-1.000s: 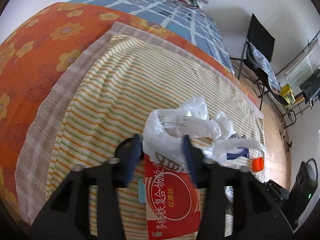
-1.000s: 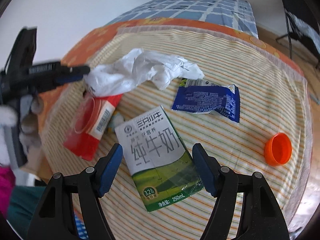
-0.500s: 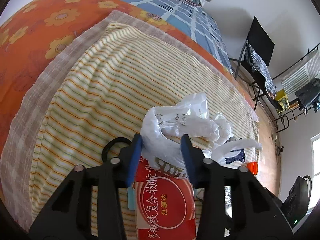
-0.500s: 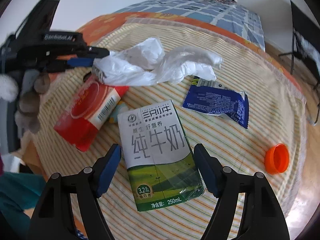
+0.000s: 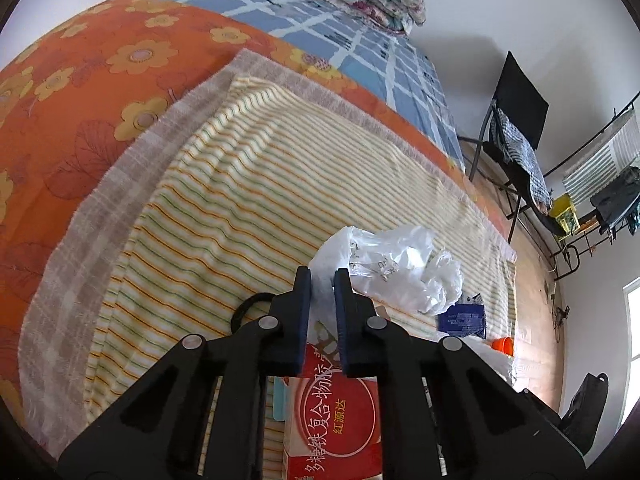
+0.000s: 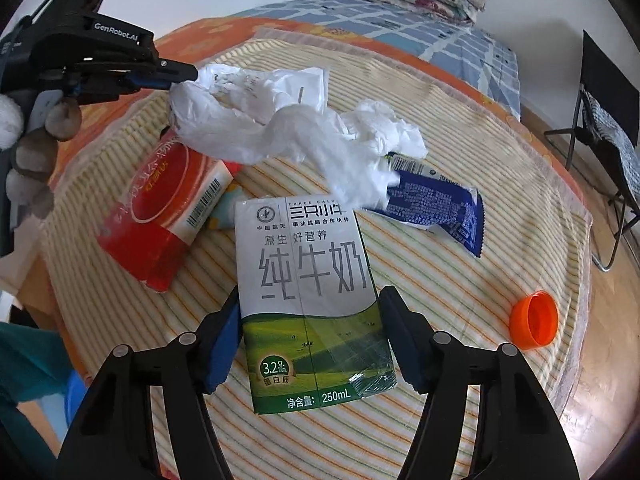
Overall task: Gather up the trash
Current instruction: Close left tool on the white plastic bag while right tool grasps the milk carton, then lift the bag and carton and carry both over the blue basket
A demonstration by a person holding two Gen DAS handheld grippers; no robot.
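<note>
On the striped cloth [image 5: 248, 184], left gripper [image 5: 322, 290] has just pinched the plastic bag [image 5: 396, 264] edge — bag ready for trash — right gripper [image 6: 310, 324] wide open around the milk carton [image 6: 308, 280].

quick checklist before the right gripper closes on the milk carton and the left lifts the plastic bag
1. Left gripper has the plastic bag: ok, jaws pinched on a fold of its edge.
2. Right gripper straddles the milk carton: ok, jaws open, one finger on each side.
3. Right jaws touching the carton: cannot tell; any gaps look narrow.
4. Bag free to lift: not ok, its far end drapes over the blue wrapper and the carton's top edge.
5. Red box clear of the carton: ok, it lies apart to the side, partly under the bag.
6. Orange cap out of the way: ok.
</note>
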